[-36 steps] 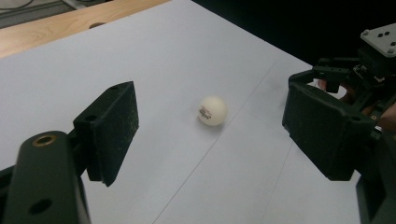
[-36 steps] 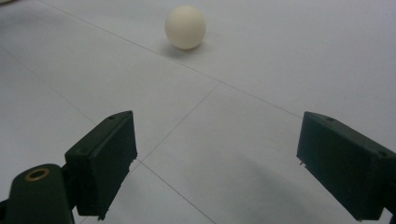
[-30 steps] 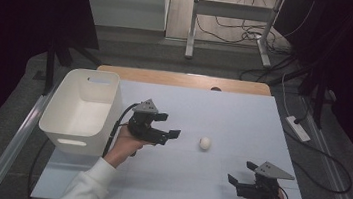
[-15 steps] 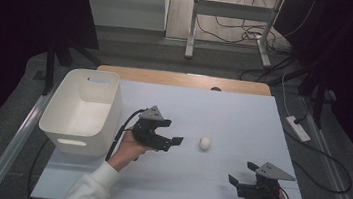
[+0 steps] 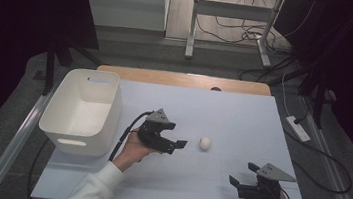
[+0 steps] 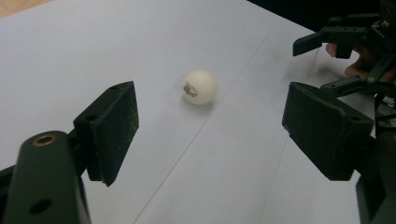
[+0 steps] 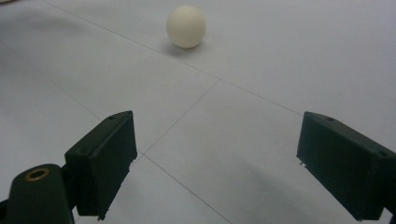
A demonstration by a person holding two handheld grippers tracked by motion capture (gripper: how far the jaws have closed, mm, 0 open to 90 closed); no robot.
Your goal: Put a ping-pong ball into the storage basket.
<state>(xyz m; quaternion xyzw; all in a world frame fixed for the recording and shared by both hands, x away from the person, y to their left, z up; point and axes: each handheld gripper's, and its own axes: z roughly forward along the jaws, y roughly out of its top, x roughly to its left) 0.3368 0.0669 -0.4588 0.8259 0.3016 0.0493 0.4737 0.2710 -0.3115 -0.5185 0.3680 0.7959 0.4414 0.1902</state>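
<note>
Left hand-held gripper (image 5: 180,143) open just beside ball (image 5: 205,142) on counter (image 5: 243,117); right hand-held gripper (image 5: 236,181) open, well apart.

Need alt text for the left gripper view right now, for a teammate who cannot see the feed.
A small white ball lies on the pale table, ahead of the open left gripper and not yet between its black jaws. At upper right, the right gripper, held in a hand, is also open.

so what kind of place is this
Probably a lab or recording room: a table under a plain white sheet, dark curtains around it, loose cables on the floor behind.
</note>
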